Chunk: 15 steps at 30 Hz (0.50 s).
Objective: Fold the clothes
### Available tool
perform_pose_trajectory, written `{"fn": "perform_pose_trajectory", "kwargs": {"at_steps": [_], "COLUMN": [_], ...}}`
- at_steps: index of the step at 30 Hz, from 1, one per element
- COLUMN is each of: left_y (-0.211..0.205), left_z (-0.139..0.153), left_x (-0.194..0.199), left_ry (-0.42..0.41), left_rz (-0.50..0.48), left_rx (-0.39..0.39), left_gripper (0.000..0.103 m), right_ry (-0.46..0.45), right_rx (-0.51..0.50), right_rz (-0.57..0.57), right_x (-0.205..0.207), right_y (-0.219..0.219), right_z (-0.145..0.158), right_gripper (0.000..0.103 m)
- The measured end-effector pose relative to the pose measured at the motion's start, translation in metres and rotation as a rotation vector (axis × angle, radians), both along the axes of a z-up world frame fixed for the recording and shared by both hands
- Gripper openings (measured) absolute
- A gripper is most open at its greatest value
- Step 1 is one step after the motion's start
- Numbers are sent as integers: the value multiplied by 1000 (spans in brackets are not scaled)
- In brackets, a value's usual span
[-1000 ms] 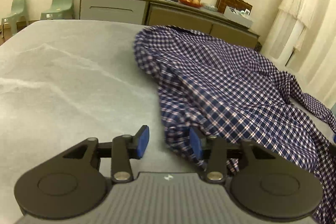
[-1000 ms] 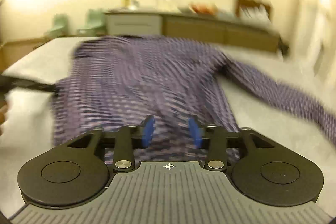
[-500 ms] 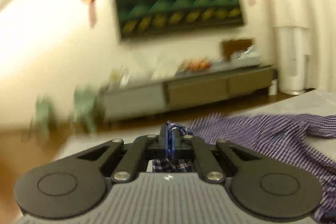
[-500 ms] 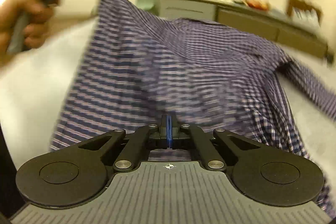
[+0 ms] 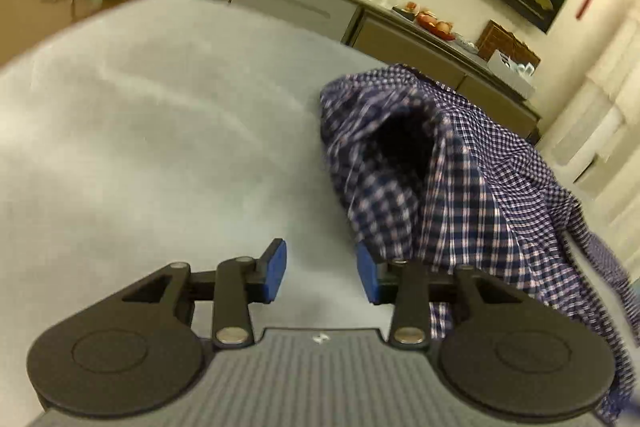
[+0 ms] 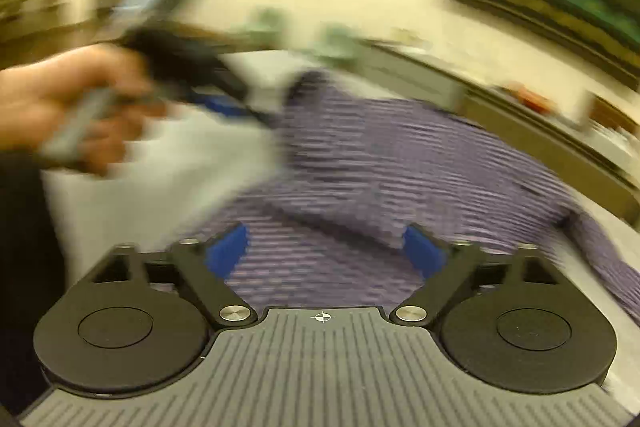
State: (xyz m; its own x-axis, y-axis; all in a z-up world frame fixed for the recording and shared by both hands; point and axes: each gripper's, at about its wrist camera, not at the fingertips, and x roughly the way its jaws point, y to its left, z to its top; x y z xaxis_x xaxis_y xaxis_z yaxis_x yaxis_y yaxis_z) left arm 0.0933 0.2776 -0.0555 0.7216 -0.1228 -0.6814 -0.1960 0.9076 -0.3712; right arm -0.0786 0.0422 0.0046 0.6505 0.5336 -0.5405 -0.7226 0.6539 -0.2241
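On the bed [image 5: 152, 131], a shirt [image 5: 480, 179] (no legible writing).

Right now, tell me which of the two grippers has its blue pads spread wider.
The right gripper: its pads stand far apart over the checked shirt. The left gripper is open too, but with a narrower gap.
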Motion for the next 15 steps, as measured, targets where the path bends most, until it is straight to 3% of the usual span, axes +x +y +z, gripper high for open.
{"fn": "perform_pose_trajectory", "kwargs": {"at_steps": [3, 5, 6, 7, 8, 12, 15], "left_y": [4, 7, 7, 6, 5, -2, -9], "left_z": [0, 3, 3, 3, 3, 3, 1], "left_x": [-7, -15, -15, -14, -13, -11, -13], "left_ry": [-5, -13, -12, -12, -12, -8, 1], "left_rz": [11, 14, 18, 21, 23, 20, 10], "left_rx": [-19, -17, -13, -11, -11, -15, -6], "left_gripper": [44, 48, 48, 48, 48, 49, 56], "right_ry": [16, 30, 41, 53, 65, 115, 138], "right_rx": [-90, -84, -68, -51, -34, 35, 93], "right_rz": [104, 100, 85, 65, 45, -35, -101], "right_x": [-29, -32, -28, -21, -15, 11, 27], "right_y": [27, 26, 22, 15, 9, -17, -37], "right_z": [-25, -33, -32, -30, -28, -19, -8], "right_gripper": [90, 87, 73, 29, 2, 0, 0]}}
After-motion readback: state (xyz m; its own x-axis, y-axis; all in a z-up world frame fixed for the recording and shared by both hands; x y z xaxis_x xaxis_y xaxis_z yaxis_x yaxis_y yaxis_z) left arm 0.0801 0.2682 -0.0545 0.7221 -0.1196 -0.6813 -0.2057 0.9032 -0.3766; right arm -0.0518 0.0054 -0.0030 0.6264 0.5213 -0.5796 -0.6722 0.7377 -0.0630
